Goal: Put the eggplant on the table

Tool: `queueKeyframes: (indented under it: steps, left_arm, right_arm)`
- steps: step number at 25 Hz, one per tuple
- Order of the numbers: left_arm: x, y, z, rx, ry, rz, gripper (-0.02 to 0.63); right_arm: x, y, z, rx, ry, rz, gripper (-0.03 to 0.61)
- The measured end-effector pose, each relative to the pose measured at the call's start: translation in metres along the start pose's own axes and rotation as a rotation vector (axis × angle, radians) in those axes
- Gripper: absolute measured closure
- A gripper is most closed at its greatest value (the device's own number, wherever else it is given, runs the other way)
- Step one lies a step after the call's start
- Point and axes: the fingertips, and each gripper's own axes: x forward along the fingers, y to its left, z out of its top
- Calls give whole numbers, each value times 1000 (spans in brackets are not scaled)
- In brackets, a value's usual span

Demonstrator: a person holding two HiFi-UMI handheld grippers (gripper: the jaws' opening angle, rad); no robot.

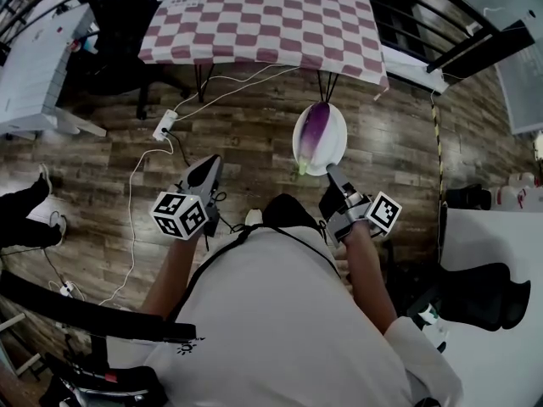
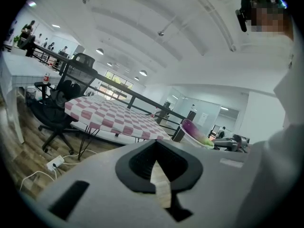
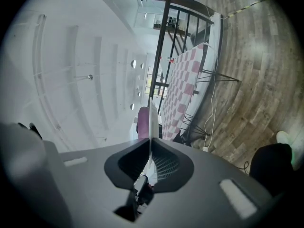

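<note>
A purple eggplant [image 1: 314,130] with a green stem lies on a white plate [image 1: 333,148]. The plate is held in the air over the wooden floor, short of the table [image 1: 263,15] with the pink and white checked cloth. My right gripper [image 1: 333,175] is shut on the plate's near rim. In the right gripper view the plate [image 3: 150,122] shows edge-on between the jaws, with the eggplant [image 3: 142,123] to its left. My left gripper [image 1: 204,173] hangs shut and empty, left of the plate. From the left gripper view, the eggplant [image 2: 195,129] on its plate appears beside the table [image 2: 109,115].
A power strip [image 1: 164,125] with white cables lies on the floor in front of the table. A black office chair [image 1: 119,24] stands at the table's left end, next to a white desk [image 1: 34,66]. Black railings run behind the table. Another white surface [image 1: 496,244] is at the right.
</note>
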Motion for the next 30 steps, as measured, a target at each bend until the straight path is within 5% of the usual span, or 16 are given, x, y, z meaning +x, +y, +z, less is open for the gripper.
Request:
queueKeyframes:
  steps: [16, 30]
  left_arm:
    - [27, 10, 14, 9, 8, -7, 614]
    - [124, 16, 43, 11, 36, -22, 614]
  right_arm:
    - [23, -5, 14, 8, -1, 8, 553]
    - [76, -16, 92, 7, 18, 5, 554]
